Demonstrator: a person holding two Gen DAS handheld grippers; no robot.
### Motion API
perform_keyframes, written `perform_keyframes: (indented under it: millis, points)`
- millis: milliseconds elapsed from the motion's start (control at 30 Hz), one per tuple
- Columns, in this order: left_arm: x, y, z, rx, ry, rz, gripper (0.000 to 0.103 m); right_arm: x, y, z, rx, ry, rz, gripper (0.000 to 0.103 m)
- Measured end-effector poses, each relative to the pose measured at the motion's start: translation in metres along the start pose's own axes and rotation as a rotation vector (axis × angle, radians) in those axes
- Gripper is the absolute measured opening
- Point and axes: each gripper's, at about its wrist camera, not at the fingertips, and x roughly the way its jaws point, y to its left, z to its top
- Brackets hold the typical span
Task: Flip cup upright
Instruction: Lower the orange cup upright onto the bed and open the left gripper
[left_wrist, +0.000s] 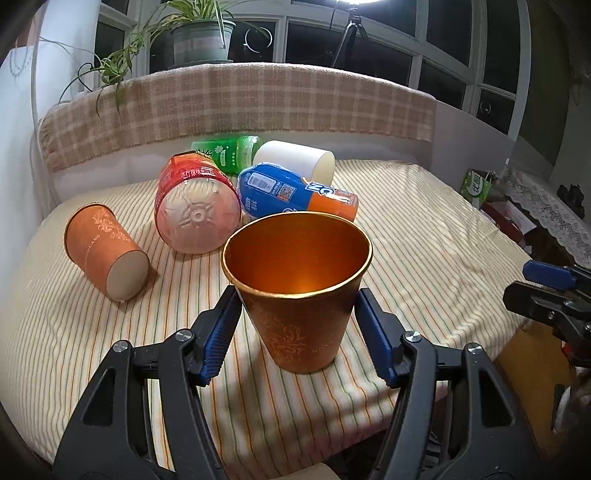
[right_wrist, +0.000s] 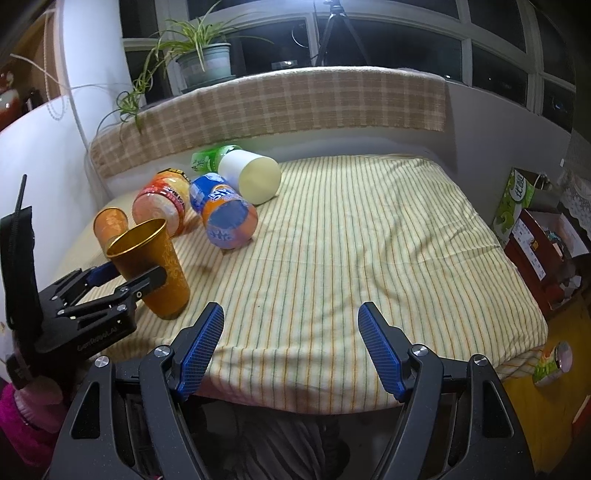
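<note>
An orange cup with a gold rim stands upright on the striped cloth, mouth up; it also shows in the right wrist view. My left gripper straddles it, its blue pads beside the cup's walls with small gaps, so it is open. A second orange cup lies on its side to the left. My right gripper is open and empty over the cloth's near edge, to the right of the upright cup.
A red bottle, a blue-orange bottle, a green bottle and a white cup lie on their sides behind. A plaid-covered ledge runs along the back. Boxes stand off the right edge.
</note>
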Motion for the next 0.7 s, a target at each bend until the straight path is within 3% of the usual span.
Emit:
perform_keyframes:
  millis: [300,700]
  points:
    - [-0.0043,-0.0002,-0.003,0.011,0.016,-0.019,0.066,0.0005,0.0002,-0.0005,-0.001,0.003,0.002,0.075]
    - [-0.0057,-0.0004,-0.0061,0.019,0.039,-0.042,0.081,0.0026,0.0018,-0.0019,0.0,0.007,0.0,0.075]
